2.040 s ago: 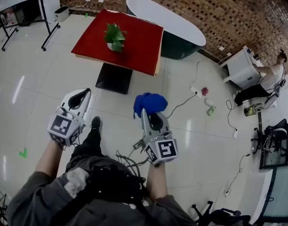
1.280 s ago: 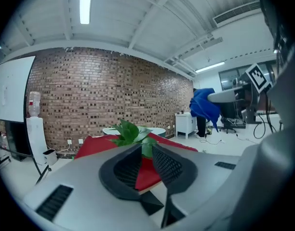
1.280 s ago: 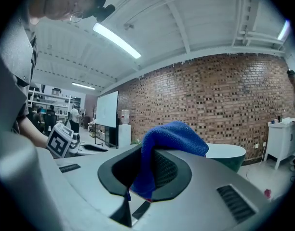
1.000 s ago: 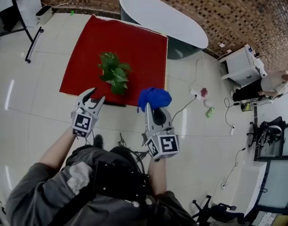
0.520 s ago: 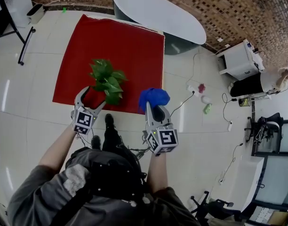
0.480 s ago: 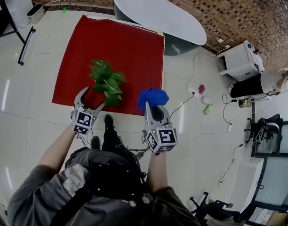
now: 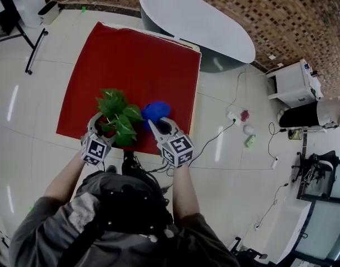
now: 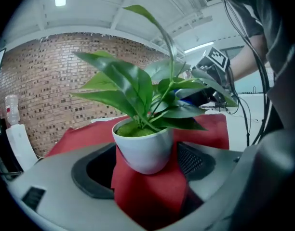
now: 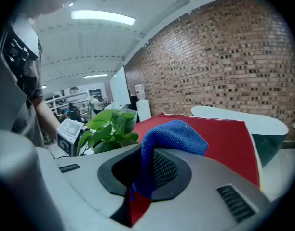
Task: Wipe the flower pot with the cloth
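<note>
- The left gripper (image 7: 103,128) has its fingers (image 8: 56,186) wide apart, one on each side of the flower pot (image 8: 145,150).
- In the left gripper view the pot stands upright in the middle of this gap. I cannot tell if either pad really presses on its wall.
- The right gripper (image 7: 159,124) has its fingers (image 9: 205,186) closed on the cloth (image 9: 174,136). The blue cloth is clamped between the pads, and a rounded bunch of it rises over the fingertips and hangs to one side.
- The flower pot is white and round, narrower at the bottom. It stands on the red worktop (image 7: 142,60), close to the edge nearest to the person and toward the left side.
- Inside the pot is a plant (image 8: 133,85) with broad green leaves on thin stems. The surface around the stems is green too.
- In the head view the leaves cover most of the pot, so only the plant and the two grippers around it are clear there.
- The bunch of cloth is just beside the leaves, on their right side. It is not clear if it touches the plant or the pot.
- The two grippers are near each other, left and right of the plant, both over the near part of the worktop.
- In the left gripper view the right gripper's marker cube (image 8: 216,60) shows behind the leaves.
</note>
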`<action>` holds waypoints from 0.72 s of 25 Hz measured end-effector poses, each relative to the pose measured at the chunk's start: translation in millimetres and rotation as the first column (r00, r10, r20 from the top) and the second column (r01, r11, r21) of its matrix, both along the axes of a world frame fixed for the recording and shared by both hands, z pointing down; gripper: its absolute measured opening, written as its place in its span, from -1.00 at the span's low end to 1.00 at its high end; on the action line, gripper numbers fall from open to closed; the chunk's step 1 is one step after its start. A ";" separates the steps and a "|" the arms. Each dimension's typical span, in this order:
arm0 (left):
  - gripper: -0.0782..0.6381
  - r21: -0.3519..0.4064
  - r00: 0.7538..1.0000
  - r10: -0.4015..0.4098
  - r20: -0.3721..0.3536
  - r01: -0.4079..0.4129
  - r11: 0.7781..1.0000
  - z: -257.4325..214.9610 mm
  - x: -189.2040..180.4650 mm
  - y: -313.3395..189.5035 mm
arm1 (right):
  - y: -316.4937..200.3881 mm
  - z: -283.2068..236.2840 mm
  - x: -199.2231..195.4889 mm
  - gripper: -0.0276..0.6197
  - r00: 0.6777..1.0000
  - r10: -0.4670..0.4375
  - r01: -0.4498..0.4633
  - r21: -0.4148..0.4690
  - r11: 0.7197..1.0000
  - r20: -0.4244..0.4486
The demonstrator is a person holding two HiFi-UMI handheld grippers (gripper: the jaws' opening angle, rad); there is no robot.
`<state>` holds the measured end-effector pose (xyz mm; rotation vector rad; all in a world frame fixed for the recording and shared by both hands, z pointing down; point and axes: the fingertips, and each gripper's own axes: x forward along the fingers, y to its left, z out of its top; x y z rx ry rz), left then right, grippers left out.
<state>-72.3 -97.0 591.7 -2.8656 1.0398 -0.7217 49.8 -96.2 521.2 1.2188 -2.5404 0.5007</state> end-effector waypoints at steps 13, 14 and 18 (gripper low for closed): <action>0.35 -0.041 0.992 0.123 -0.020 -0.123 0.992 9.9 20.5 -40.4 | -37.5 35.3 -42.8 -0.72 0.949 -0.287 0.297 -0.063 0.953 0.133; 0.35 -0.044 0.991 0.134 -0.021 -0.135 0.990 10.6 20.7 -41.9 | -37.6 40.3 -42.7 -0.72 0.948 -0.291 0.302 -0.077 0.950 0.130; 0.35 -0.063 0.984 0.174 -0.034 -0.175 0.982 13.9 32.0 -46.5 | -39.3 60.5 -33.8 -0.72 0.949 -0.293 0.306 -0.121 0.944 0.114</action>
